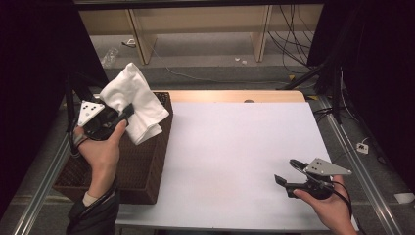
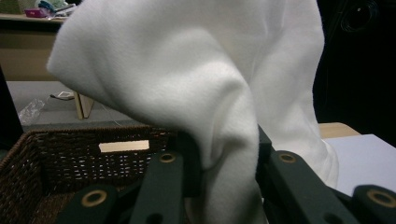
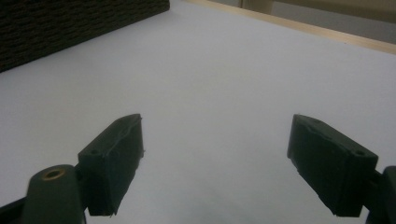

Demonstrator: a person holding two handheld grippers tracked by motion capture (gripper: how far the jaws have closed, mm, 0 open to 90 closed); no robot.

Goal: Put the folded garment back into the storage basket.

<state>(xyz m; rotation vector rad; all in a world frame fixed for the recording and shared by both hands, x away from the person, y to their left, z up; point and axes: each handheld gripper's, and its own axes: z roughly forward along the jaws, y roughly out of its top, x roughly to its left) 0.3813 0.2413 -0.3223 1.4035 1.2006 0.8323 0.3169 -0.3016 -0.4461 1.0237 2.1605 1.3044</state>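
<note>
A white cloth hangs bunched above the dark wicker basket at the table's left. My left gripper is shut on the cloth, held up over the basket's far end. In the left gripper view the cloth drapes up and over both black jaws, pinched between them, with the basket below. My right gripper rests low over the white table at the front right. Its jaws stand wide apart with nothing between them, seen in the right gripper view above the bare white surface.
The basket's side wall lies to the far left of the right gripper. A wooden table edge runs along the back. Black stands and cables sit beyond the table on the right, with shelving legs behind.
</note>
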